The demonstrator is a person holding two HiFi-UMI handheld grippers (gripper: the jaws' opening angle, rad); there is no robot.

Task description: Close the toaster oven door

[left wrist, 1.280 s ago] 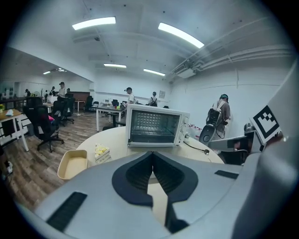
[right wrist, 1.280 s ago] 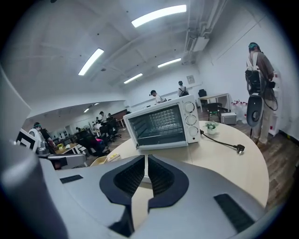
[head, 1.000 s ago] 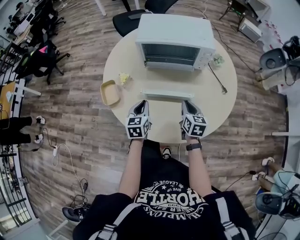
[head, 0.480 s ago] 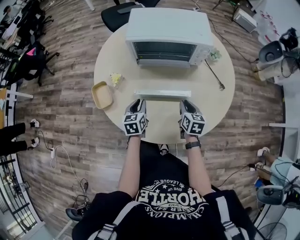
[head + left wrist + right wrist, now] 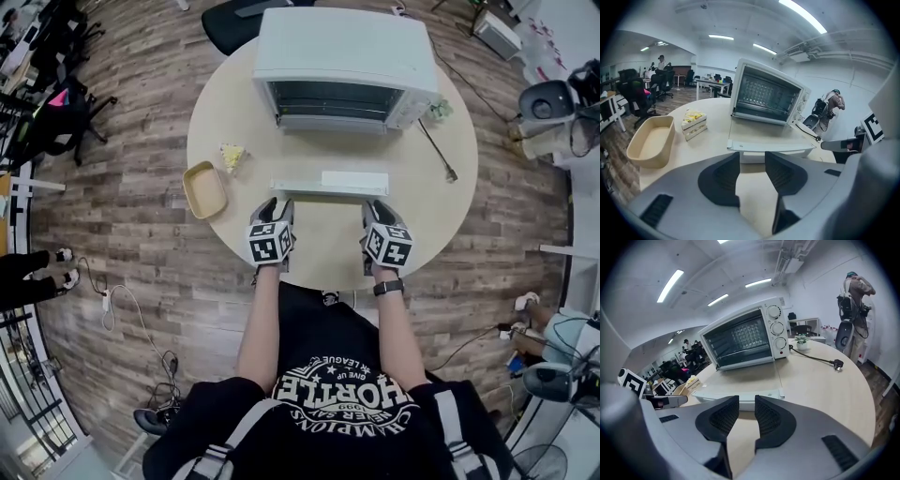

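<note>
Toaster oven door (image 5: 330, 185) lies open, flat above the counter (image 5: 323, 239). Left tool (image 5: 273, 203) and right tool (image 5: 375, 205), jaws just opened, apart and empty, sit seemingly just short of its edge. Uneven lifting could twist it or let it slip.

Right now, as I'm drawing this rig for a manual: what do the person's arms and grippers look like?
Both the left gripper and right gripper are pale grey rounded shells, each topped by a cube with black-and-white square markers. Their fingers carry dark ribbed pads. The person wears a black short-sleeved T-shirt and a dark wristband on the right wrist.
</note>
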